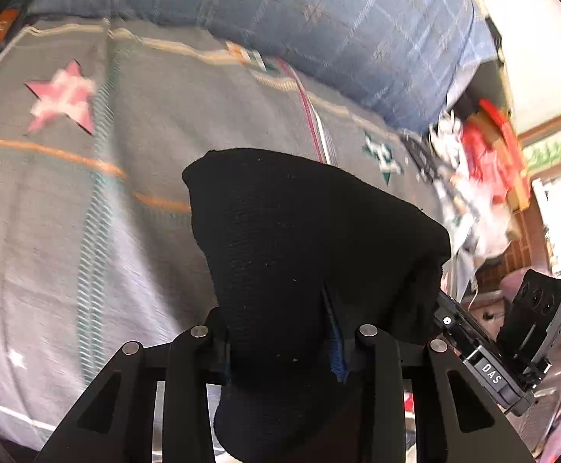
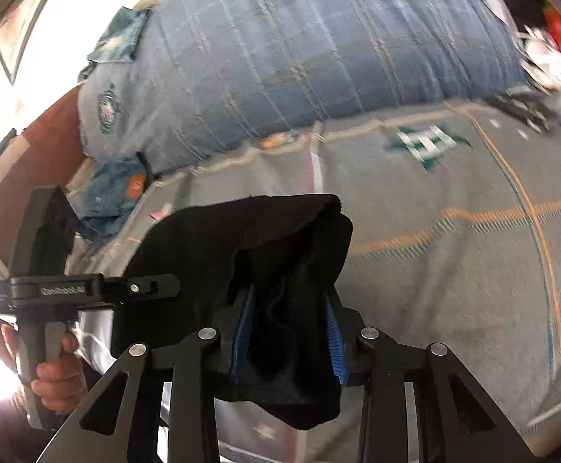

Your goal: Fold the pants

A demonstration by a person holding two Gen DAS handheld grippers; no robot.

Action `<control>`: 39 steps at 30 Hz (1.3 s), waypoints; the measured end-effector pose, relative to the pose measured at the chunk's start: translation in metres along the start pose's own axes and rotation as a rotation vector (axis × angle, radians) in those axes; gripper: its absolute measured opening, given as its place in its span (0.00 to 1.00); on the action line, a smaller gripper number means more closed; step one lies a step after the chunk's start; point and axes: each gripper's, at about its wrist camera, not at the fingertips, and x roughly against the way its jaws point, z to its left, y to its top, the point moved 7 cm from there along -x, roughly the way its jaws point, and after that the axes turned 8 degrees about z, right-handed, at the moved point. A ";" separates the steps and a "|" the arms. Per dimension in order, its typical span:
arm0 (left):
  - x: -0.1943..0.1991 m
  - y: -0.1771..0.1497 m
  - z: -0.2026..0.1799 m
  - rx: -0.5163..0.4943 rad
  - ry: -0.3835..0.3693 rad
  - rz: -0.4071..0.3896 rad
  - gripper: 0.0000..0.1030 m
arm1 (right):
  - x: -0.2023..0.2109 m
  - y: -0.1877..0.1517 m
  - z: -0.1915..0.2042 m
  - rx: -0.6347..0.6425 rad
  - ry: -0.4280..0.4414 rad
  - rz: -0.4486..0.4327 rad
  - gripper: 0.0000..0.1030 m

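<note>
Pants draped over both jaws, above blanket; pillow behind on blanket.

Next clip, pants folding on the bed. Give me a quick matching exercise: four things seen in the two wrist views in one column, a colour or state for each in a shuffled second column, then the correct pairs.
Things:
1. pants
2. large pillow
3. star patch on the blanket
4. left claw

Colour or state:
A. pink and white
B. black, bunched, lifted off the blanket
C. shut on fabric
D. blue with a pale check pattern

Pairs: 1-B, 2-D, 3-A, 4-C

The right claw also grips the pants, with fabric draped over its blue pads.
</note>
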 end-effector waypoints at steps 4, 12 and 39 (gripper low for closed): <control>0.041 0.033 0.027 0.036 0.003 -0.088 0.34 | -0.015 0.043 0.041 0.048 0.042 -0.029 0.33; 0.054 0.081 0.107 0.133 0.255 -0.131 0.43 | -0.106 0.096 0.054 0.101 -0.182 0.016 0.37; 0.079 -0.068 -0.008 -0.186 0.592 -0.426 0.78 | 0.024 -0.007 0.068 0.038 -0.383 -0.296 1.00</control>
